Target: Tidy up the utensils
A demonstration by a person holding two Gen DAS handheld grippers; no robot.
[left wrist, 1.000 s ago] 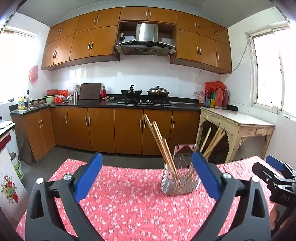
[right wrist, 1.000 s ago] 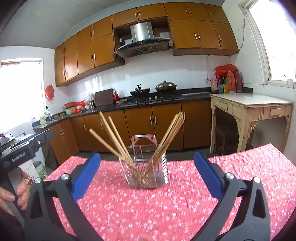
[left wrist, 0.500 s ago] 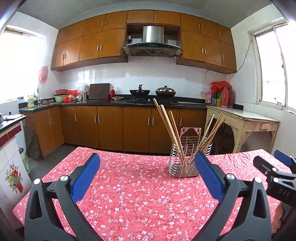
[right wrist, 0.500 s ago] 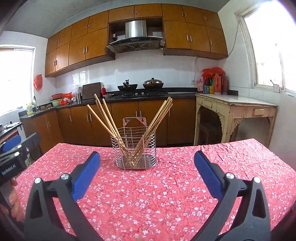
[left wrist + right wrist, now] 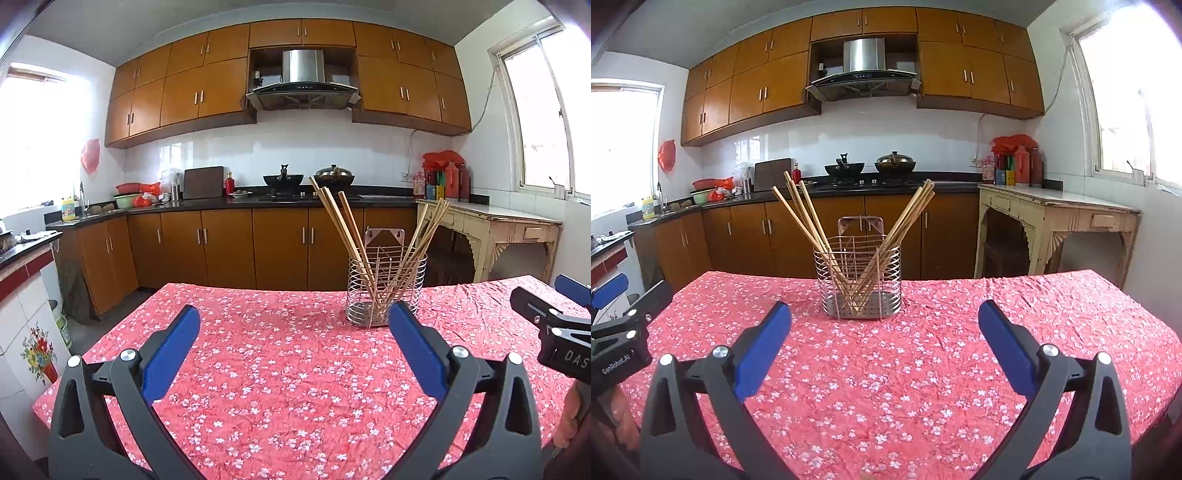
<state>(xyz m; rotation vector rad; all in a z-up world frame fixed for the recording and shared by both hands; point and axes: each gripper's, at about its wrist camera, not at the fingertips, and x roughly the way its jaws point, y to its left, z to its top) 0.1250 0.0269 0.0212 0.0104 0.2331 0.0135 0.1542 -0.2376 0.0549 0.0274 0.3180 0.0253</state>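
The left gripper [image 5: 293,328], black-framed with blue pads, hangs spread wide and empty over the red flower-print tablecloth [image 5: 288,387]. The right gripper [image 5: 884,325], of the same build, is likewise spread wide and holds nothing.

From the left wrist view, the round wire-mesh metal utensil holder [image 5: 386,291] stands upright on the cloth at about 1 o'clock, its base partly masked by the left gripper's right-hand blue pad. From the right wrist view the same holder [image 5: 862,280] sits near 12 o'clock, fully visible between the pads, with bare cloth between it and the gripper.

The long wooden chopsticks [image 5: 809,221] stand inside the holder in two fans, one leaning toward 11 o'clock, the other toward 1 o'clock; their lower ends cross behind the wire and cannot be counted.

Beyond the table run the brown wooden base cabinets [image 5: 783,236], a black wok and a lidded pot on the stove, and a steel range hood [image 5: 303,85]. A worn cream side table [image 5: 1056,214] stands at 2 o'clock.

The left view shows the right gripper's black body at 3 o'clock, cut off by the frame, with a bit of hand below. The right view shows the left gripper at 9 o'clock, likewise cut off.
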